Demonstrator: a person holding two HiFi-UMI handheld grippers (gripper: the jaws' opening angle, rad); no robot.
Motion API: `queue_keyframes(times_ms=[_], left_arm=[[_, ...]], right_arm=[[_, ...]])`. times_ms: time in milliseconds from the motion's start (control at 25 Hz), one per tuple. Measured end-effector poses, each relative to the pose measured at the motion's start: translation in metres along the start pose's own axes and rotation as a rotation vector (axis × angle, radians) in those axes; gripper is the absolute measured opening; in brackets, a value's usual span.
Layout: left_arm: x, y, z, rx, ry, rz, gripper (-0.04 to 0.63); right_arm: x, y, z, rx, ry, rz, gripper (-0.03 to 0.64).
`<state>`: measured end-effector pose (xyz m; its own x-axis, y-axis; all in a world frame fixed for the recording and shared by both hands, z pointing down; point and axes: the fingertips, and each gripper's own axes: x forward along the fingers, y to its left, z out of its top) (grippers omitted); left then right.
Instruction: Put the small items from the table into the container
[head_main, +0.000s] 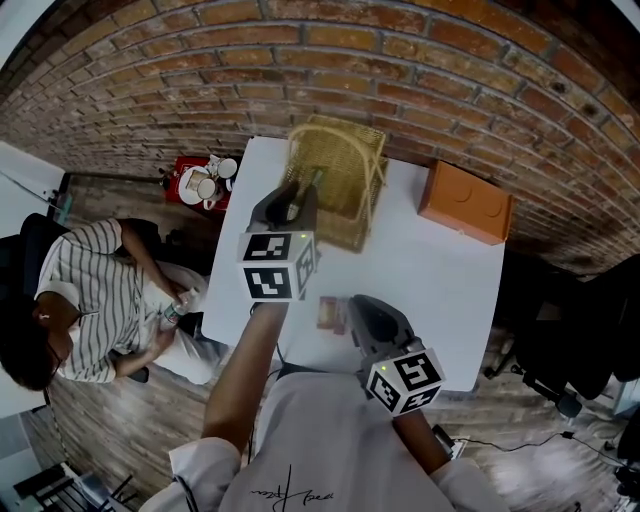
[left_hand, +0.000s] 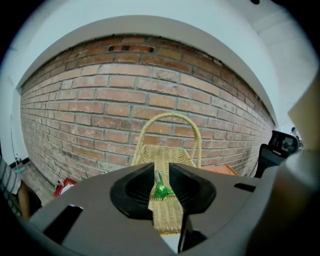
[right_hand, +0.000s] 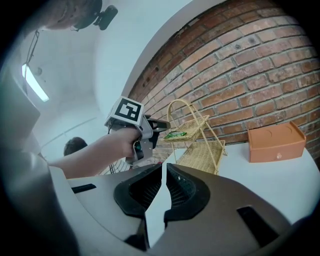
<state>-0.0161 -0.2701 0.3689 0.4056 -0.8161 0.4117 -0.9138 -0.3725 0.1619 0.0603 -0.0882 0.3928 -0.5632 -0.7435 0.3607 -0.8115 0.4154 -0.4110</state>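
Note:
A two-tier wicker rack (head_main: 345, 165) with a hoop handle stands at the far side of the white table (head_main: 445, 290). My left gripper (head_main: 300, 200) hovers at its upper tier, jaws apart. A green packet (left_hand: 161, 189) shows in the gap between them, lying on the woven shelf (left_hand: 165, 212). From the right gripper view, the packet (right_hand: 176, 134) rests on the upper tier (right_hand: 192, 127) just past the left gripper (right_hand: 162, 125). My right gripper (head_main: 360, 310) waits low over the table's near part, shut and empty (right_hand: 165, 172). A small pinkish packet (head_main: 331, 313) lies just left of it.
An orange box (head_main: 465, 203) sits on the table's far right corner. A person in a striped shirt (head_main: 90, 290) sits left of the table. A red tray with cups (head_main: 203, 182) is on the floor beyond the far left corner. A brick wall runs behind.

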Motion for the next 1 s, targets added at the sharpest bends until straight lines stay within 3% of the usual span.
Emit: queue_keyframes(times_ms=[520, 720, 1000], left_arm=[[-0.055, -0.011, -0.006, -0.022, -0.068, -0.004, 0.072], [-0.081, -0.02, -0.013, -0.039, -0.103, -0.016, 0.024], [-0.114, -0.031, -0.03, -0.065, -0.123, -0.018, 0.011]], right_arm=[[-0.023, 0.023, -0.007, -0.062, -0.011, 0.04, 0.023], [-0.035, 0.034, -0.015, -0.089, -0.007, 0.058, 0.023], [-0.052, 0.051, -0.025, -0.123, -0.008, 0.078, 0.023]])
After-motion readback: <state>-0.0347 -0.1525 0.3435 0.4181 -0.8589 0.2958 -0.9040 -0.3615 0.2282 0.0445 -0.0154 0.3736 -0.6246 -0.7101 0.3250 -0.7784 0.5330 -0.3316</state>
